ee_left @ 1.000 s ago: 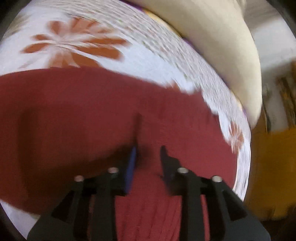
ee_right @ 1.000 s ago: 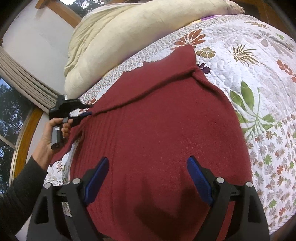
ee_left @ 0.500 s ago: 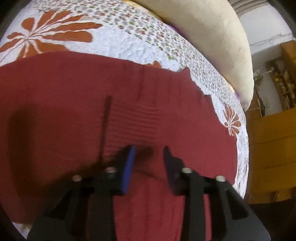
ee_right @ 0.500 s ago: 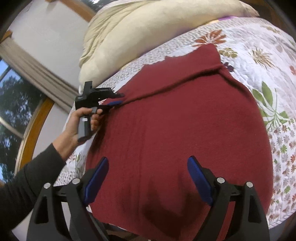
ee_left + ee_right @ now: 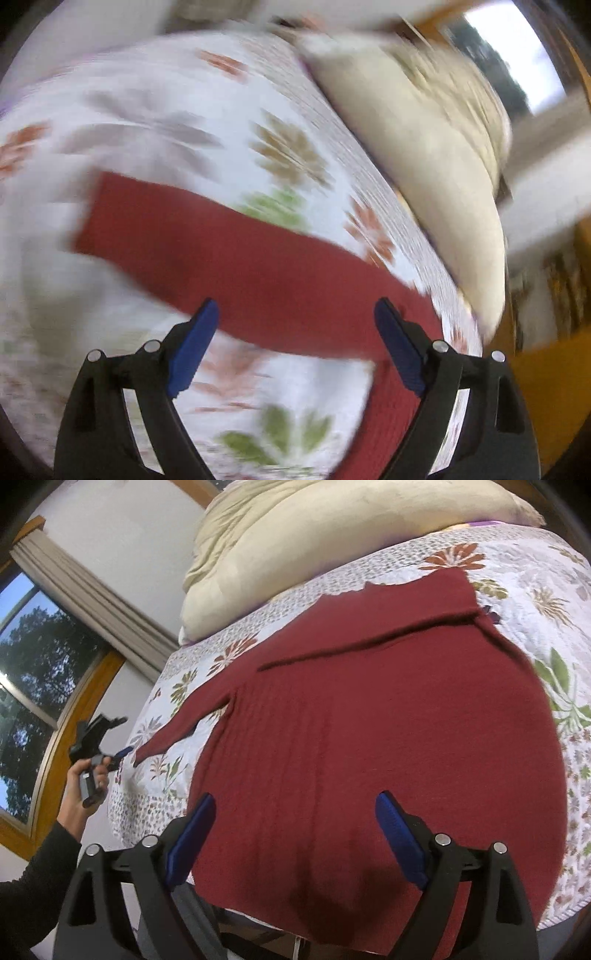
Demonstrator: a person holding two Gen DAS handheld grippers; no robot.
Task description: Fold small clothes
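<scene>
Half a second ago our left gripper (image 5: 295, 325) was nearly closed over the body of the red sweater (image 5: 369, 738). Now its fingers stand wide apart with nothing between them, and the sleeve (image 5: 181, 727) that was gathered near it lies stretched out flat toward the left edge of the bed (image 5: 535, 590). We read that as the sleeve having been pulled out straight and let go, so the sweater is spread and the folding proper has not yet begun. The left wrist view is heavily smeared, which suggests the gripper is moving fast.

In the right wrist view the left gripper sits just past the cuff, off the bed's left edge, held in a hand (image 5: 83, 794) with a dark sleeve behind it; whether it touches the cuff we cannot tell.

Our right gripper (image 5: 295, 834) hovers over the sweater's hem at the near edge of the bed, fingers equally wide open and gripping nothing.

The sweater lies flat across the flowered quilt, its upper part already turned down in a crease, with the cream pillow (image 5: 332, 542) along the far edge.
</scene>
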